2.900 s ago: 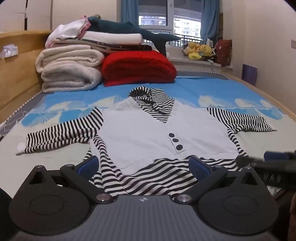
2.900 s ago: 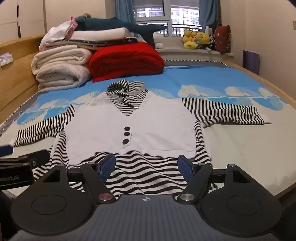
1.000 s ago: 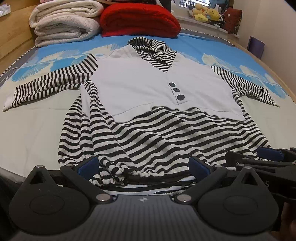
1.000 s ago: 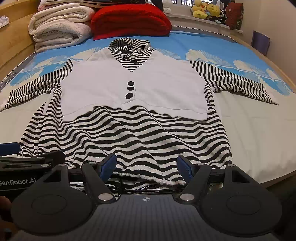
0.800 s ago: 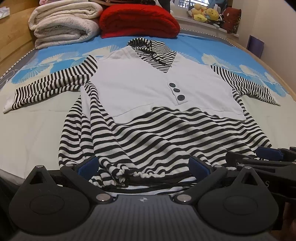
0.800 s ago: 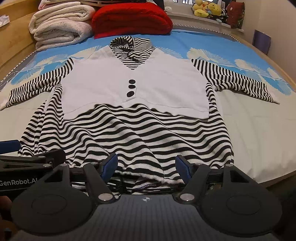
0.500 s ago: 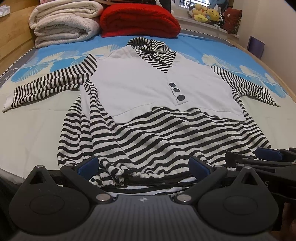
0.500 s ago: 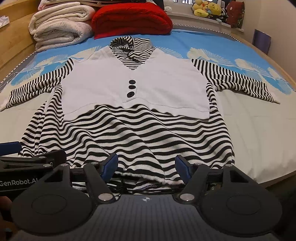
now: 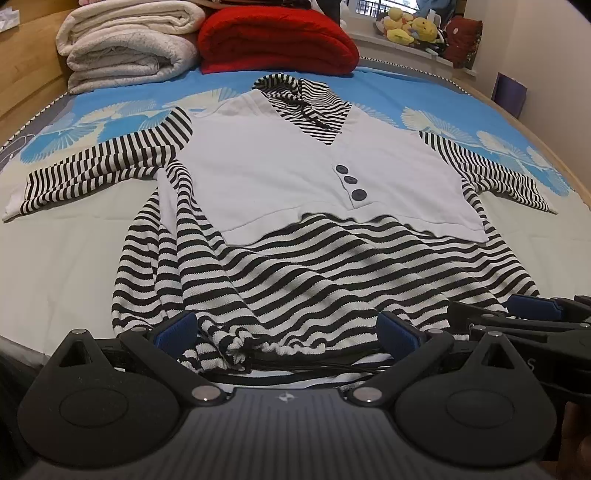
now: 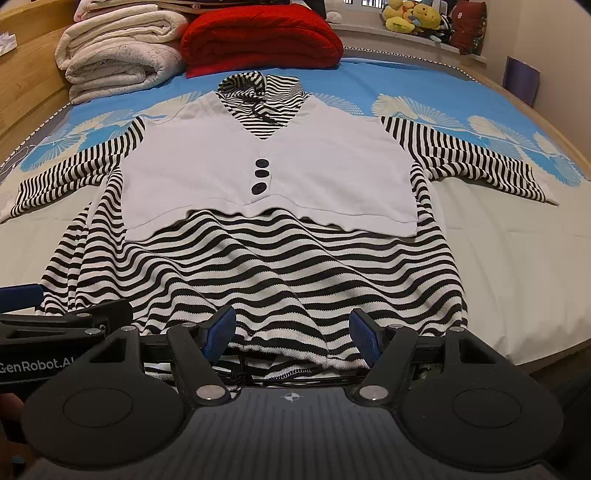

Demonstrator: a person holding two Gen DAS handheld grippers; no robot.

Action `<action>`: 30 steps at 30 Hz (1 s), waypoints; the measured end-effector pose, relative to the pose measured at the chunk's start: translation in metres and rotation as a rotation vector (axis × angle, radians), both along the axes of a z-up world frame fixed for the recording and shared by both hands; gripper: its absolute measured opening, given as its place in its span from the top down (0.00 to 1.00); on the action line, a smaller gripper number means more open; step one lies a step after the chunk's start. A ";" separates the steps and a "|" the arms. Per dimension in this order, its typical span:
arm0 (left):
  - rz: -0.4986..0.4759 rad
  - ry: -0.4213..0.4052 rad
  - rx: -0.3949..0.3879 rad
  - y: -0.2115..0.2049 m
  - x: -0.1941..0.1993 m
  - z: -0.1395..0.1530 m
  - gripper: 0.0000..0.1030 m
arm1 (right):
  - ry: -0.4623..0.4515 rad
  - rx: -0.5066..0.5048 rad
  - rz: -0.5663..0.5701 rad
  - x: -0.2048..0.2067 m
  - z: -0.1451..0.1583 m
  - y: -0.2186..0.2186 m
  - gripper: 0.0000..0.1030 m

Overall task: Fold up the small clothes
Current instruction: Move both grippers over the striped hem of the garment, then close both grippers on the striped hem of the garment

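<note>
At the striped top hem, left claw and right claw both wide apart, empty.

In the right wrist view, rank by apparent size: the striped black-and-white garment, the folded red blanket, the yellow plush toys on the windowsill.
1. Striped black-and-white garment, though it lies nearest the camera.
2. Folded red blanket.
3. Yellow plush toys, farthest away, so true size is unsure.

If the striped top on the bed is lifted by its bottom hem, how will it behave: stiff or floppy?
Probably floppy: the striped top is knit cloth that already lies in soft waves near the hem. The sleeves spread wide, so they would likely hang and drag. The white front panel seems a loose layer and may flap separately.
</note>
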State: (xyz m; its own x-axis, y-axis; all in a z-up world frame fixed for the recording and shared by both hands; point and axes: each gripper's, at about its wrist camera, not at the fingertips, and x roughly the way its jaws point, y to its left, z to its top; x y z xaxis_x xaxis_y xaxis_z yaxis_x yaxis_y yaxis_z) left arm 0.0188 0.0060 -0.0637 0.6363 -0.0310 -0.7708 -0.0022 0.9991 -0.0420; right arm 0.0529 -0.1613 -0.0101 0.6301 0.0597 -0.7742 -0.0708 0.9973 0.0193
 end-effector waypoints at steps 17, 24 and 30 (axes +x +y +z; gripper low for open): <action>0.082 -0.003 0.107 0.036 0.061 -0.017 0.06 | 0.030 0.023 -0.240 0.036 -0.010 -0.056 0.41; 0.130 0.195 0.112 0.064 0.077 -0.056 0.62 | 0.096 0.033 -0.367 0.046 -0.033 -0.086 0.45; 0.214 0.250 0.175 0.092 0.062 -0.051 0.84 | 0.066 0.071 -0.374 0.041 -0.025 -0.093 0.45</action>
